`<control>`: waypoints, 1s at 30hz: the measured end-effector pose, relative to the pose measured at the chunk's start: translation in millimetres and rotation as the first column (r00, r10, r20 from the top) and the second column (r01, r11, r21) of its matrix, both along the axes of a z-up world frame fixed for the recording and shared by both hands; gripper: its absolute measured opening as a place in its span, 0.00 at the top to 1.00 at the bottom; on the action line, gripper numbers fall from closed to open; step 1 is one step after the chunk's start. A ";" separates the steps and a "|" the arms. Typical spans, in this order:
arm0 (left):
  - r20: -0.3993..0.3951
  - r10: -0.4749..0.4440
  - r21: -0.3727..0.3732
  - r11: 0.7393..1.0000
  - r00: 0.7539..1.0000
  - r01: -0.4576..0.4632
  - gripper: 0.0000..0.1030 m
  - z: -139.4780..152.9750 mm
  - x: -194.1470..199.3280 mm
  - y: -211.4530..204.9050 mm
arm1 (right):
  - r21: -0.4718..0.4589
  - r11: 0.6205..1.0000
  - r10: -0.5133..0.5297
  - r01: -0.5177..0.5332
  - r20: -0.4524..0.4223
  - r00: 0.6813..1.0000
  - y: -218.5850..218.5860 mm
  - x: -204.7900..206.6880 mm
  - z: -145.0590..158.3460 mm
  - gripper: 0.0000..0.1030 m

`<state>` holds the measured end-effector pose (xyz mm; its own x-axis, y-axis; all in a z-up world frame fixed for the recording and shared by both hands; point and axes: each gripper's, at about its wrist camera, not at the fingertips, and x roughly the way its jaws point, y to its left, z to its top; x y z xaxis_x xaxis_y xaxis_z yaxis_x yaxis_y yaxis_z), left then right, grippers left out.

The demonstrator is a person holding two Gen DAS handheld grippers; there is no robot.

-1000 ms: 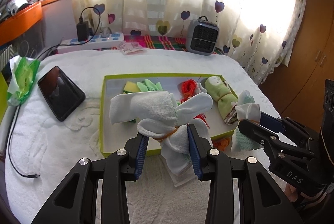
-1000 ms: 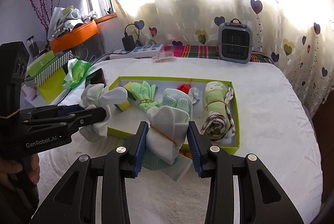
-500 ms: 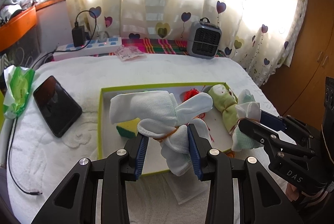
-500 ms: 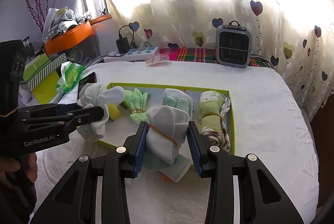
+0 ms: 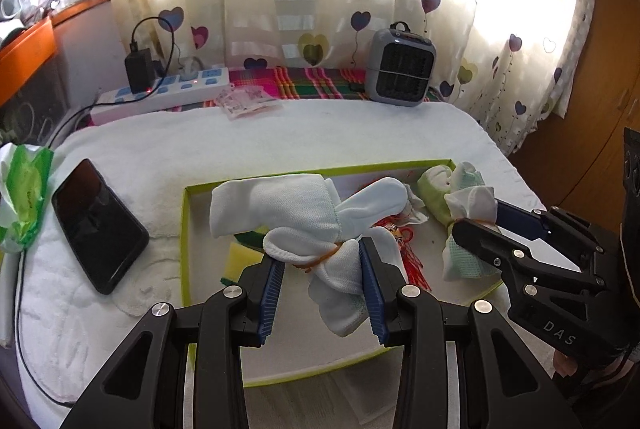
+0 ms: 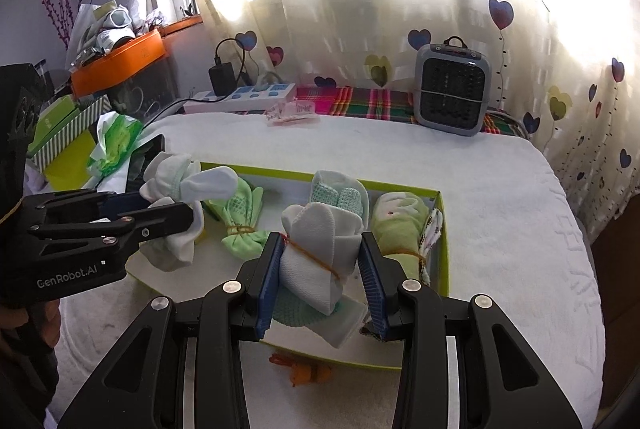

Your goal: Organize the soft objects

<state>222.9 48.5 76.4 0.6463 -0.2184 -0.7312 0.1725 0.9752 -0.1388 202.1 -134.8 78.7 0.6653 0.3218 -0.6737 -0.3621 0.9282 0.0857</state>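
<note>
My left gripper (image 5: 320,261) is shut on a white sock bundle (image 5: 296,213) tied with an orange rubber band, held above the left half of the lime-green shallow box (image 5: 185,229). My right gripper (image 6: 322,249) is shut on a white and mint cloth bundle (image 6: 320,241), also banded, over the box's (image 6: 440,197) near middle. Each gripper shows in the other's view: the right gripper (image 5: 472,225) at the right, the left gripper (image 6: 176,215) at the left. Inside the box lie a green glove bundle (image 6: 240,217) and a green towel roll (image 6: 400,225).
The box rests on a white towel-covered table. A black phone (image 5: 96,225) and a green wipes pack (image 5: 24,189) lie to its left. A power strip (image 5: 160,97) and a small grey heater (image 5: 402,69) stand at the back. An orange scrap (image 6: 304,373) lies before the box.
Both grippers have moved forward over the box, each keeping its bundle. The box now sits lower and closer in both views.
</note>
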 end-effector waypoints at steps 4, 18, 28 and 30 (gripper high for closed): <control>-0.009 -0.004 0.015 1.000 1.000 0.004 0.65 -4.0 8.5 -2.8 | -0.008 1.000 0.002 -0.002 -0.012 1.000 2.9 10.5 -3.6 0.62; -0.058 -0.004 0.038 0.999 0.998 0.006 0.65 -23.7 32.0 -5.0 | -0.041 0.999 0.002 -0.004 -0.058 0.998 8.6 37.0 -22.2 0.62; -0.056 -0.010 0.051 0.999 0.998 0.012 0.65 -25.3 36.3 -7.8 | -0.059 0.998 -0.006 0.002 -0.078 0.997 9.0 46.3 -31.3 0.62; -0.053 -0.010 0.058 0.998 0.999 0.013 0.65 -25.2 37.6 -9.8 | -0.060 0.998 -0.006 0.001 -0.079 0.997 9.2 47.2 -32.0 0.62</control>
